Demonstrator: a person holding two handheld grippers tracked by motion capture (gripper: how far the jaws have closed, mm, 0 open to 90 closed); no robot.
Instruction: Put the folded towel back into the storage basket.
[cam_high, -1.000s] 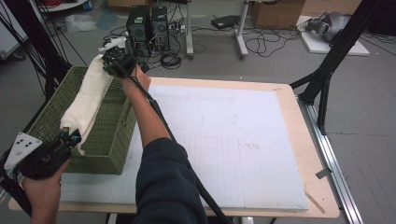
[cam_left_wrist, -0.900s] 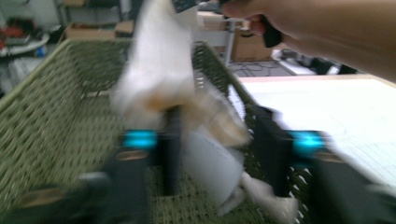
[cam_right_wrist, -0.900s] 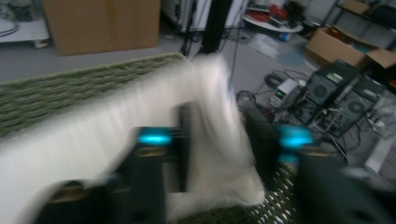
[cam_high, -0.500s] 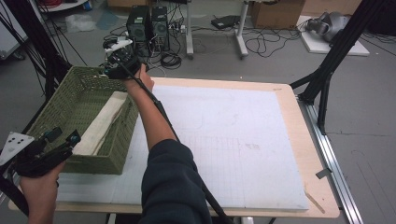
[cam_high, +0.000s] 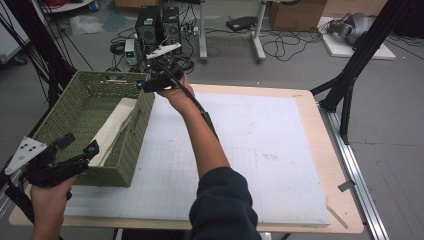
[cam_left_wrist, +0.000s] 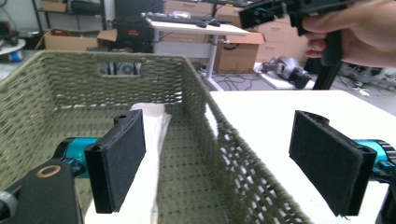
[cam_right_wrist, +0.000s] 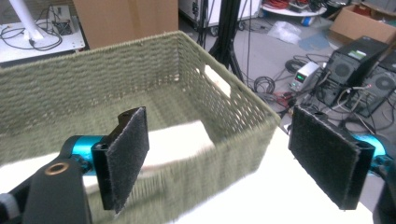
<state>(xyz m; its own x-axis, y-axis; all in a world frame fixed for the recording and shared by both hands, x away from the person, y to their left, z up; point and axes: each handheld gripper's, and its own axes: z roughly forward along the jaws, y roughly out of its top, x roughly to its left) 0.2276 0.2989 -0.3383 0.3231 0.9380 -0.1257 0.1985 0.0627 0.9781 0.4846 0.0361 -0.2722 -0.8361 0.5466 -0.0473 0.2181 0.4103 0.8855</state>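
Two grippers now stand with jaws spread wide and nothing between them; both have just been opening. Your left gripper (cam_high: 80, 147) straddles the near right wall of the green woven rectangular basket (cam_high: 65, 107), where a second ago it gripped the folded cream cloth (cam_high: 114, 131). That cloth, then lifted, now lies inside the basket along the right wall. Your right gripper (cam_high: 145, 85) has shifted beyond the far right corner. Its own view shows the cloth blurred; the left gripper view shows it sharply.
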